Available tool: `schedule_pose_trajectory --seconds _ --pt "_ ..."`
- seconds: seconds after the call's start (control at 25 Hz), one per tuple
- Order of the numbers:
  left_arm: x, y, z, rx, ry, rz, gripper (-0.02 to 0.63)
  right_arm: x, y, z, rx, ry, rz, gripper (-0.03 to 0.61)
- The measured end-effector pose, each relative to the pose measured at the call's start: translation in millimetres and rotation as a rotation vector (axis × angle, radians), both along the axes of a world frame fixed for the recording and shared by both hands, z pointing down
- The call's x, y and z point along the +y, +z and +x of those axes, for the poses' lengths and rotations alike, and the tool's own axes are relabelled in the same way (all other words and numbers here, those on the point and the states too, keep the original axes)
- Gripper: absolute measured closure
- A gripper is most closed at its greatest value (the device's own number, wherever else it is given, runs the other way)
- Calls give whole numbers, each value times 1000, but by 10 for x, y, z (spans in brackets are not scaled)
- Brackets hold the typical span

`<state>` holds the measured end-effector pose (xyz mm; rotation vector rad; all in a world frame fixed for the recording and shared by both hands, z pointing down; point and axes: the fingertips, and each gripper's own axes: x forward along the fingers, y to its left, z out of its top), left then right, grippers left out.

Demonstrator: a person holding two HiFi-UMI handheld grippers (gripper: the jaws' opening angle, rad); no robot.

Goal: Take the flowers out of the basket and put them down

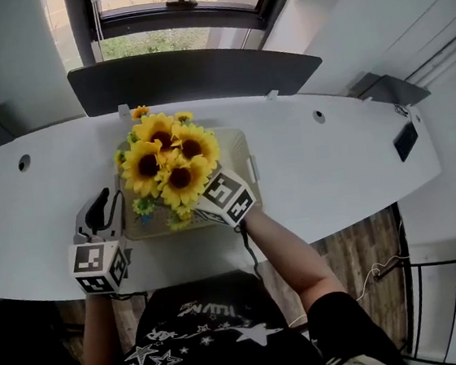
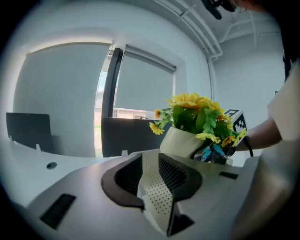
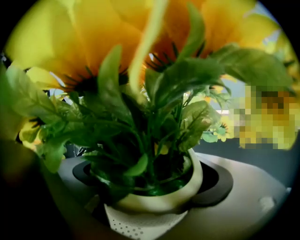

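Observation:
A bunch of yellow sunflowers (image 1: 169, 164) stands in a cream pot (image 3: 187, 190). My right gripper (image 1: 206, 203) is shut on the pot's rim, and leaves fill the right gripper view between its jaws (image 3: 150, 187). In the head view the bunch sits over the beige basket (image 1: 239, 148) on the white desk and hides most of it. The left gripper view shows the pot (image 2: 180, 140) tilted and off the desk. My left gripper (image 1: 98, 207) is to the left of the basket, open, with nothing between its fingers (image 2: 176, 173).
The white curved desk (image 1: 332, 166) has a dark divider panel (image 1: 191, 75) along its back edge and a window behind. Cable holes (image 1: 24, 162) sit near the back. A small dark box (image 1: 406, 140) lies at the far right.

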<state>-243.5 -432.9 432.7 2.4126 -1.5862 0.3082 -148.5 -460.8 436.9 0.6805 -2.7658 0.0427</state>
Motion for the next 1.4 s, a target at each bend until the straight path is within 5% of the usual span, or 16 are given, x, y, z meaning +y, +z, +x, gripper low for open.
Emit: schedule_pose_trajectory --seconds 0.44,0.68,0.88,1.4 --pt "88 -57 953 59 251 27 580 203 -212 884 -41 210 6 49" --pt "217 -157 1809 48 246 40 583 371 -326 1837 -65 242 4 49" --pt "129 15 1944 79 240 49 583 303 -140 2033 -47 264 11 49" --pt "428 -21 3279 77 201 49 583 640 144 3478 -46 260 -19 49"
